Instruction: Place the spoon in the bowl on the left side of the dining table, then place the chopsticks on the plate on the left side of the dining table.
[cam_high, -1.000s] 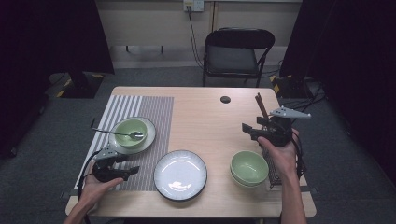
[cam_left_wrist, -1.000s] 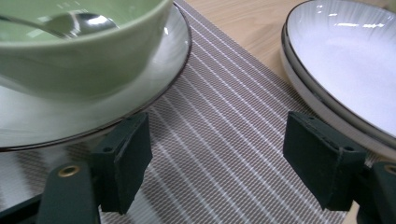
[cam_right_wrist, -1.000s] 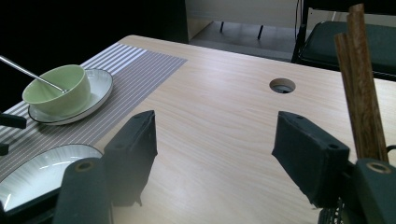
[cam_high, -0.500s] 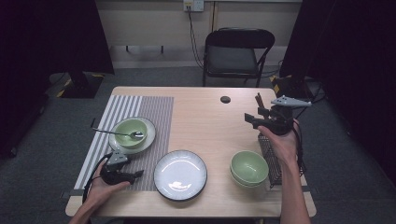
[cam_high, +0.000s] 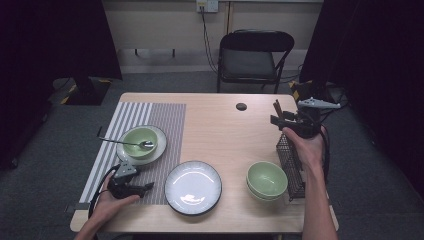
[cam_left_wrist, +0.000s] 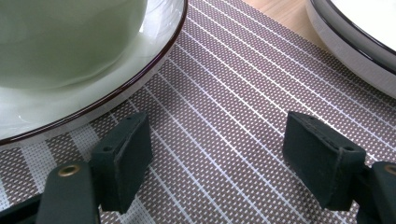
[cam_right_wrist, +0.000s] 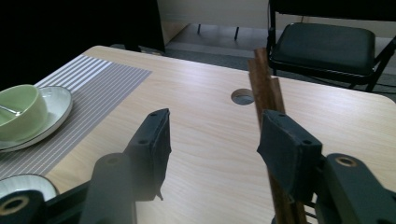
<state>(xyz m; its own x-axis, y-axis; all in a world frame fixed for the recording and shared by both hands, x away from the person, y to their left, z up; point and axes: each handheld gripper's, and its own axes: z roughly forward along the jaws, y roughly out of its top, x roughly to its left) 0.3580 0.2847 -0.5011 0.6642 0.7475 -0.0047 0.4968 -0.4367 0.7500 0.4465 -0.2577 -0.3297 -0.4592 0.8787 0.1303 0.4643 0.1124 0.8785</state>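
Note:
My right gripper (cam_high: 276, 120) hovers at the table's right edge, beside a bundle of brown chopsticks (cam_high: 277, 107) that stands in a black wire basket (cam_high: 289, 161). In the right gripper view the chopsticks (cam_right_wrist: 264, 84) rise just behind the right jaw, and the gap at my right gripper (cam_right_wrist: 212, 130) holds nothing. Its jaws have just been closing but stand open. My left gripper (cam_high: 145, 188) rests low over the striped placemat (cam_high: 165, 120), open, and the left gripper view shows only mat between the jaws of my left gripper (cam_left_wrist: 215, 135).
A green bowl (cam_high: 140, 141) with a spoon (cam_high: 125, 142) sits on a plate on the mat. A white plate (cam_high: 193, 187) lies front centre, and another green bowl (cam_high: 266, 180) sits beside the basket. A black chair (cam_high: 252, 55) stands beyond the table.
My right gripper has moved away from the person, from above the near green bowl up to the chopsticks, and its jaws have narrowed. The left gripper has stayed put.

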